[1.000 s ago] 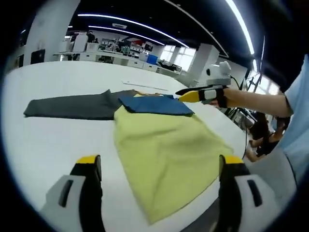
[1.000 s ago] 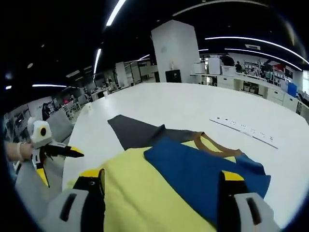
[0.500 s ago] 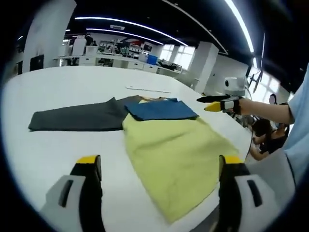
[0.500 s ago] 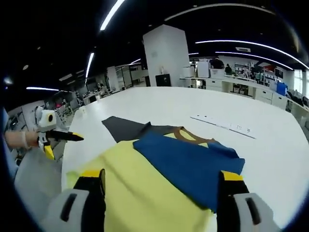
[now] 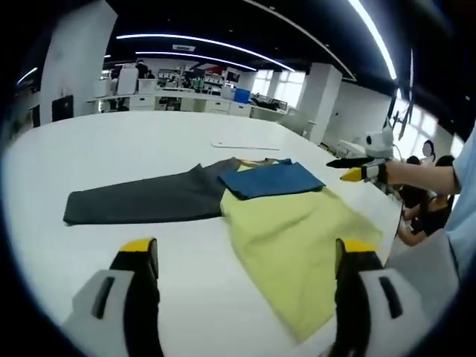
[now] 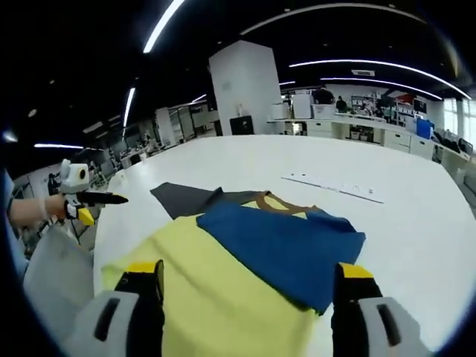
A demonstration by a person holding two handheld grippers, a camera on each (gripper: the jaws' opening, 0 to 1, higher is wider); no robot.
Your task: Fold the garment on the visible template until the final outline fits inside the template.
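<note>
Both grippers have drawn back from the garment [image 5: 297, 230]. Left gripper [image 5: 242, 297] and right gripper [image 6: 245, 312] jaws spread, empty. The left gripper view alone shows the grey template [image 5: 141, 204] reaching toward the desk's [image 5: 111, 141] left edge.

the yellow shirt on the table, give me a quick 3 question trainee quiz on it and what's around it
1. True or false: a blue sleeve lies folded over the yellow shirt.
2. What lies beside the shirt on the white table? A) dark grey cloth B) red towel C) cardboard box
3. Fill in: the left gripper and right gripper both stand ____.

Key: 1 true; 2 A; 3 open.
</note>
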